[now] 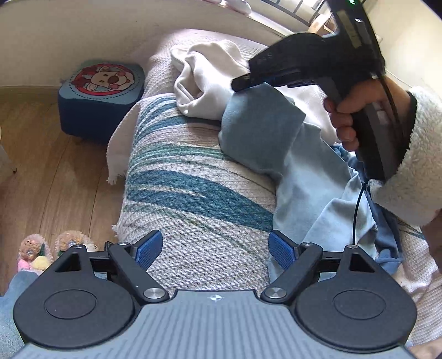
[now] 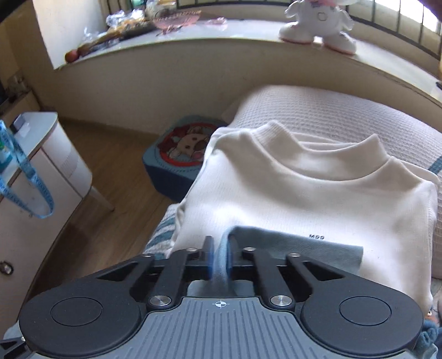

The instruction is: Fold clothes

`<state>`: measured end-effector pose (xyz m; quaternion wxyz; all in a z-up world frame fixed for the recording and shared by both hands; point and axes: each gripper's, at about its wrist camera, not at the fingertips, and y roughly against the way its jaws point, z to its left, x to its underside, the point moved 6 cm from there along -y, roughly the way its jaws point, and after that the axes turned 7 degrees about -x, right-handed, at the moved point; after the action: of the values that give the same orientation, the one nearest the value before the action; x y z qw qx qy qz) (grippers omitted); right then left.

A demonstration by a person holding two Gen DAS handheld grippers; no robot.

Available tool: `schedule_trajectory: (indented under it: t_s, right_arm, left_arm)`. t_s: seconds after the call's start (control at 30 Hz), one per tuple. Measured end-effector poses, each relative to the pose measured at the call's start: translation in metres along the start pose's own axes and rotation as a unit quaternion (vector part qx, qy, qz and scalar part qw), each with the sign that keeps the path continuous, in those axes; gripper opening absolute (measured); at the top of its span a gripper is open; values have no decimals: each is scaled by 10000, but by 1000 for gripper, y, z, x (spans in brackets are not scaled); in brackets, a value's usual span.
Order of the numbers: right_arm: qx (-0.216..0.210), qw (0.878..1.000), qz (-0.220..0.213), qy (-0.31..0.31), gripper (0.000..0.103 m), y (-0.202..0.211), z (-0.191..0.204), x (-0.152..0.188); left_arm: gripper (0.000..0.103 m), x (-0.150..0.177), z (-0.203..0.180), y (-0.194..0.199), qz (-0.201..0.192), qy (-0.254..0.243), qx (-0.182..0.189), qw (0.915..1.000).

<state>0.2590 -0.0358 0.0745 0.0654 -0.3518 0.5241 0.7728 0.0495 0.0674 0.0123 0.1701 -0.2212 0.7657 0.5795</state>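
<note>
A light blue garment (image 1: pixel 312 187) lies crumpled on the right of a cushion with a blue leaf-patterned cover (image 1: pixel 193 187). One fold of it is lifted by my right gripper (image 1: pixel 239 82), which a hand in a fleecy white sleeve holds. In the right wrist view my right gripper (image 2: pixel 220 243) is shut on that blue cloth (image 2: pixel 290 248), which drapes over a white high-neck sweater (image 2: pixel 304 198) lying flat. The sweater (image 1: pixel 210 80) looks bunched behind the blue garment. My left gripper (image 1: pixel 215 240) hangs open above the patterned cover, holding nothing.
A blue stool with a cartoon top (image 1: pixel 102 91) stands on the wooden floor left of the cushion. Fluffy slippers (image 1: pixel 41 248) lie at the lower left. A white cabinet (image 2: pixel 41 171) stands at the left, and a white plush toy (image 2: pixel 317 24) sits on the windowsill.
</note>
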Motion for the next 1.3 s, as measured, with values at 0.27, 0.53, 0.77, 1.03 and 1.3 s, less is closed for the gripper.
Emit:
schedule_trajectory:
  t_s: [0.27,0.53,0.77,1.03,1.3]
  right_arm:
    - [-866,9910,-1019,-62,1,121,9,26]
    - [-292,9958,-787,-352,18,163,-25,92]
    - [-548,9974,-470,73,42,107,-8,38]
    - [-347,9961,687,435,42,11,1,-11]
    - [-102,9966,736,348,29,-24,0,-9]
  left_arm:
    - [84,2,-13,8,-81,-95,-66,9999]
    - [85,2,-26,11,-122,-175,-68,9997]
    - [86,5,-16,15,-89,-85,-139,9998]
    - [86,5,-2,1,124,-72,-80,9999]
    - [86,6,8,-10,239,27,-49,9997]
